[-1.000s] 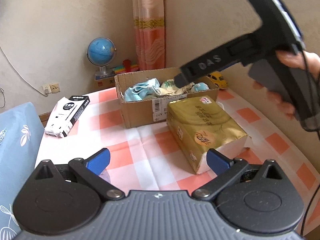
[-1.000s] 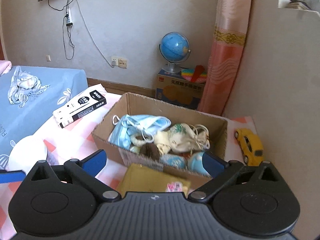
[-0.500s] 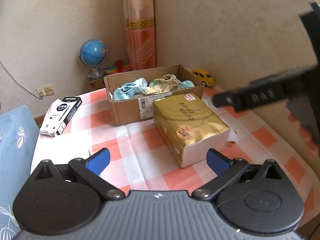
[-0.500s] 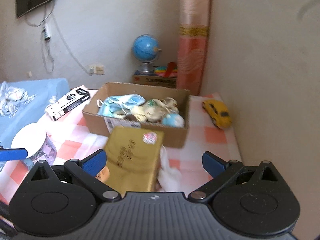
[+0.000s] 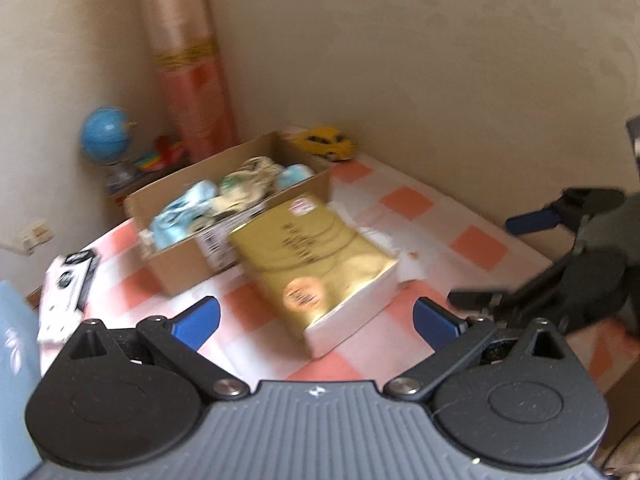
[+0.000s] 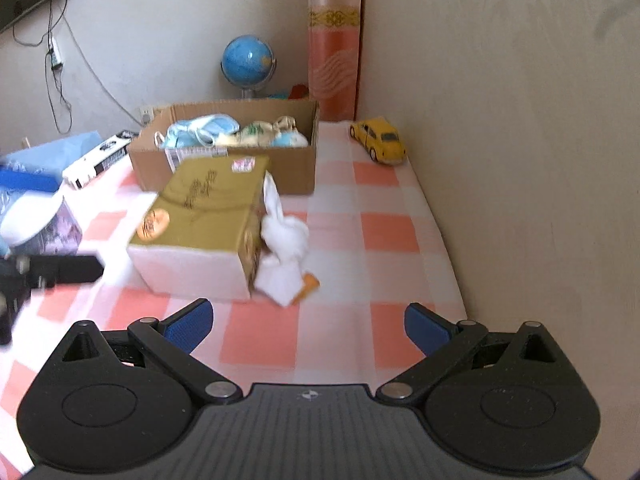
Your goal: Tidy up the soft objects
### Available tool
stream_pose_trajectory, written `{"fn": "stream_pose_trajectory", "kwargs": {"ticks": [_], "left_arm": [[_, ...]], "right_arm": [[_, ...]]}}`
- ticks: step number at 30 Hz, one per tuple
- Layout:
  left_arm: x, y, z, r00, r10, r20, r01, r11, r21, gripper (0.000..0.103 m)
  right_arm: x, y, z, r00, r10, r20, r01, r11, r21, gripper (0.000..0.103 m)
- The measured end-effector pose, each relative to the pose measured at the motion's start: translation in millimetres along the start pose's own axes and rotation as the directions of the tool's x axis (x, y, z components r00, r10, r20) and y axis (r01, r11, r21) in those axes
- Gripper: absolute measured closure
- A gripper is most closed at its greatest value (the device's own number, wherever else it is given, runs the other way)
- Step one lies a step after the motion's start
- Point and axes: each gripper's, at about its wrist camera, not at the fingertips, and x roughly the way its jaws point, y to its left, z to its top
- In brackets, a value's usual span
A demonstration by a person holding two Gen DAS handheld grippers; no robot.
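masks and cloth items (image 6: 236, 134) already in cardboard box (image 6: 224, 168) at back of bench (image 6: 392, 236). gold tissue pack (image 6: 200, 216) left out, just before box. left tool (image 5: 316, 320) and right tool (image 6: 306, 322) spread wide, empty.

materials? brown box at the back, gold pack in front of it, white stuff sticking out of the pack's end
Brown box: corrugated cardboard by the look, matte brown walls, raw flap edges, printed label.
Gold pack: probably thin plastic film wrap, glossy metallic gold top, white sides; blur leaves it open.
White stuff: looks like soft tissue paper, matte, crumpled and bunched at the open end.
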Motion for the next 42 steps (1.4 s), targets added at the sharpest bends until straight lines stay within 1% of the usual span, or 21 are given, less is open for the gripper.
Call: {"fn": "stream_pose_trajectory", "kwargs": {"ticks": [3,5,8,10,11,12,13,16,17,18,21,23,27,30,32,34,38,41,42], "left_arm": [[11,-5,21,0.997,-0.075,-0.032,0.077,0.996,0.048,0.001],[20,-12,37,0.993,-0.106,-0.053,0.111,0.989,0.102,0.001],[37,-28,57,0.99,-0.108,-0.089,0.126,0.967,0.22,0.001],[48,-39,67,0.989,-0.099,-0.114,0.129,0.947,0.294,0.001],[55,-45,73,0.987,-0.096,-0.131,0.134,0.936,0.325,0.003],[63,-49,78,0.985,-0.092,-0.148,0.139,0.927,0.347,0.005],[69,-52,81,0.983,-0.091,-0.161,0.145,0.92,0.365,0.006],[89,-62,91,0.971,-0.108,-0.214,0.19,0.89,0.414,0.008],[95,-63,94,0.967,-0.108,-0.229,0.199,0.884,0.424,0.013],[103,-65,97,0.963,-0.109,-0.246,0.209,0.878,0.43,0.017],[121,-67,101,0.956,-0.089,-0.28,0.21,0.873,0.44,0.024],[131,-67,103,0.949,-0.079,-0.304,0.213,0.872,0.44,0.025],[145,-71,103,0.932,-0.075,-0.356,0.24,0.861,0.449,0.029],[155,-71,104,0.912,-0.092,-0.4,0.271,0.866,0.419,0.032],[162,-72,105,0.896,-0.101,-0.433,0.29,0.87,0.398,0.033],[168,-74,105,0.888,-0.097,-0.449,0.293,0.873,0.391,0.033],[180,-75,104,0.867,-0.086,-0.49,0.294,0.883,0.365,0.034],[187,-76,101,0.848,-0.098,-0.52,0.306,0.893,0.331,0.034],[188,-77,101,0.847,-0.104,-0.522,0.312,0.892,0.328,0.034]], "right_arm": [[1,-1,-7,1.0,0.009,-0.007,-0.009,1.0,-0.015,0.0],[0,-3,-10,1.0,0.016,-0.008,-0.016,1.0,-0.012,0.0],[0,-8,-13,1.0,0.026,-0.011,-0.026,1.0,0.007,0.0],[-1,-13,-15,0.999,0.036,-0.009,-0.036,0.999,0.027,0.0],[-1,-14,-16,0.999,0.042,-0.01,-0.041,0.999,0.034,0.0],[-1,-16,-17,0.999,0.043,-0.01,-0.042,0.998,0.038,0.0],[-1,-18,-18,0.999,0.041,-0.01,-0.04,0.998,0.043,0.0],[1,-22,-21,0.999,0.041,-0.016,-0.04,0.998,0.053,0.0],[2,-24,-21,0.999,0.04,-0.018,-0.039,0.998,0.058,0.0],[3,-25,-22,0.999,0.044,-0.02,-0.043,0.997,0.064,0.0],[7,-28,-24,0.998,0.057,-0.029,-0.054,0.995,0.08,0.0],[10,-29,-26,0.997,0.061,-0.036,-0.058,0.995,0.083,0.0],[16,-31,-29,0.997,0.062,-0.046,-0.057,0.994,0.089,0.0],[19,-36,-30,0.997,0.066,-0.051,-0.059,0.992,0.112,0.0],[21,-39,-31,0.996,0.068,-0.053,-0.061,0.99,0.128,0.0],[22,-41,-32,0.996,0.07,-0.054,-0.062,0.988,0.14,0.0],[24,-46,-33,0.996,0.071,-0.057,-0.062,0.986,0.152,0.0],[26,-46,-33,0.996,0.074,-0.058,-0.064,0.986,0.157,0.0],[26,-46,-33,0.995,0.075,-0.058,-0.065,0.985,0.159,0.0]]}}
